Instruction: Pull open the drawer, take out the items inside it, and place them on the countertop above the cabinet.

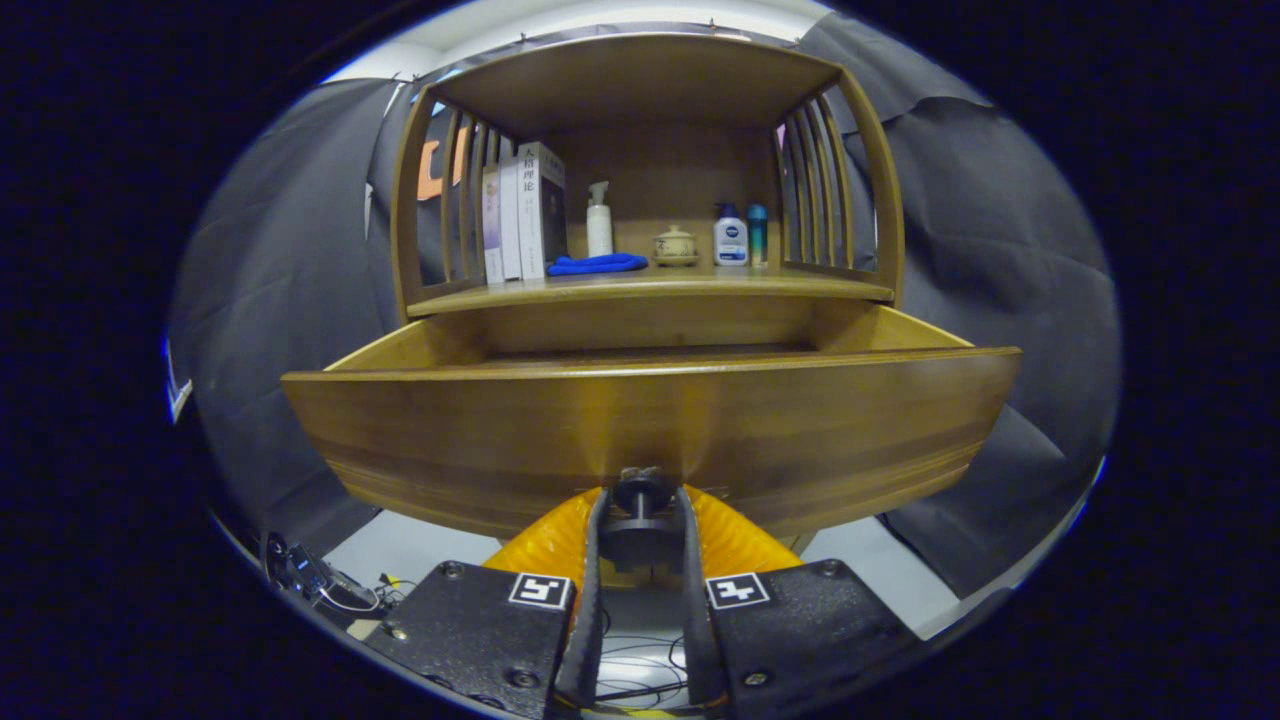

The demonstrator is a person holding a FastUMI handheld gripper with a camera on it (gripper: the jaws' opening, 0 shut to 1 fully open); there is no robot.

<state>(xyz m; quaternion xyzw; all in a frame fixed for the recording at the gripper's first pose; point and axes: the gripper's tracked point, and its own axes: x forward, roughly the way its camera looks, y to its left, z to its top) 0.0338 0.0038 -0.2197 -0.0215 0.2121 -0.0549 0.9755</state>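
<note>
Gripper view: hand-held gripper clamped on drawer knob (both fingers pressing), drawer pulled out.

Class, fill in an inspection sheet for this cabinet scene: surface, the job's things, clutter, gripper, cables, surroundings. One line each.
Surface: wooden countertop above the drawer, bare along its front edge.
Job's things: drawer pulled out; its inside is hidden by the front panel, so the contents cannot be told.
Clutter: on the countertop, books, a white spray bottle, a blue cloth, a small lidded pot, a white pump bottle and a teal bottle.
Gripper: gripper shut on the drawer knob, a finger on each side.
Cables: loose wires on the floor below the drawer.
Surroundings: black cloth on the walls, pale floor.
</note>
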